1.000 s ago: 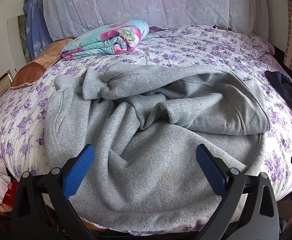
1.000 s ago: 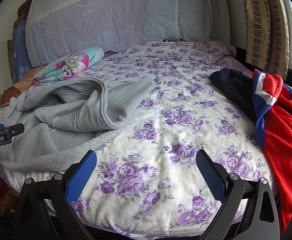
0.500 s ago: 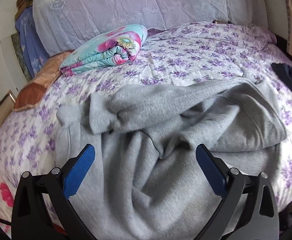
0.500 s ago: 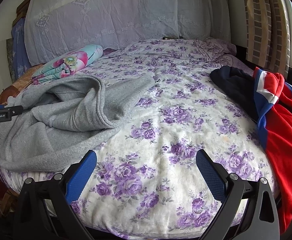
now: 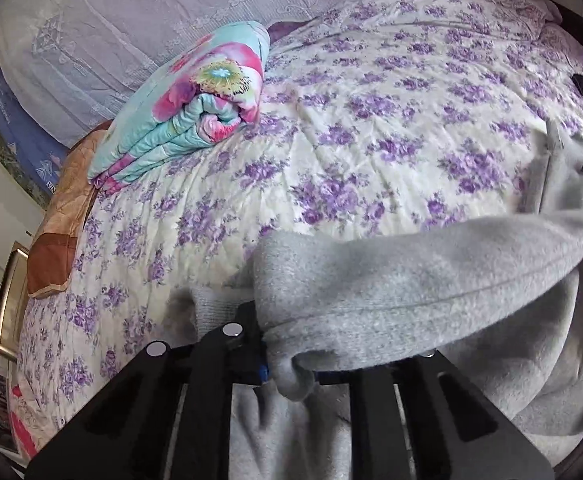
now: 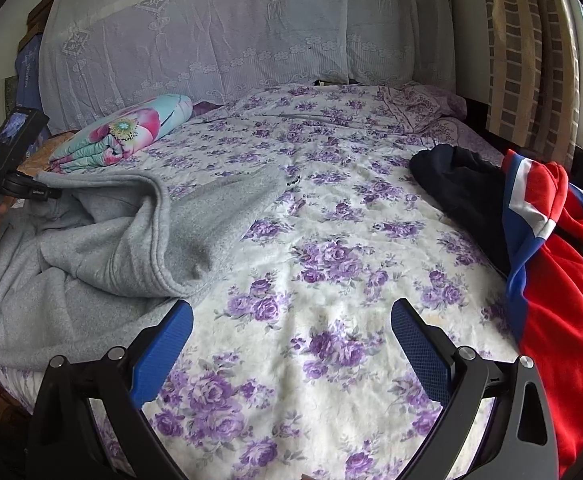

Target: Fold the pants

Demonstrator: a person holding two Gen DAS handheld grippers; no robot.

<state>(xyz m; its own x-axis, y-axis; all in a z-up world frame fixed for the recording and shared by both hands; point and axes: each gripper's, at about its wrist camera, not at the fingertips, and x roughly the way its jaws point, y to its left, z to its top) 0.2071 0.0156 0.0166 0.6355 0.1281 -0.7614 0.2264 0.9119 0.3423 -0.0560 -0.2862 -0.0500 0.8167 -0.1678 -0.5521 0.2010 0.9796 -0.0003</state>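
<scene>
The grey fleece pants [image 6: 103,248] lie crumpled on the left of the flowered bed [image 6: 331,264]. In the left wrist view my left gripper [image 5: 291,376] is shut on a cuffed end of the pants [image 5: 391,292], and the grey cloth drapes over the jaws and hides the blue pads. The left gripper also shows at the left edge of the right wrist view [image 6: 15,184], at the far end of the pants. My right gripper [image 6: 291,344] is open and empty, over bare bedspread to the right of the pants.
A folded floral quilt [image 5: 187,108] lies near the lace-covered headboard [image 6: 231,32]. A dark garment [image 6: 459,188] and a red, white and blue jacket [image 6: 551,272] lie at the bed's right edge. A brown cushion [image 5: 63,224] lies at the left edge.
My left gripper has moved forward and left to the pant-leg end and shut on it, lifting the cloth. The right gripper has barely moved and stays open.
</scene>
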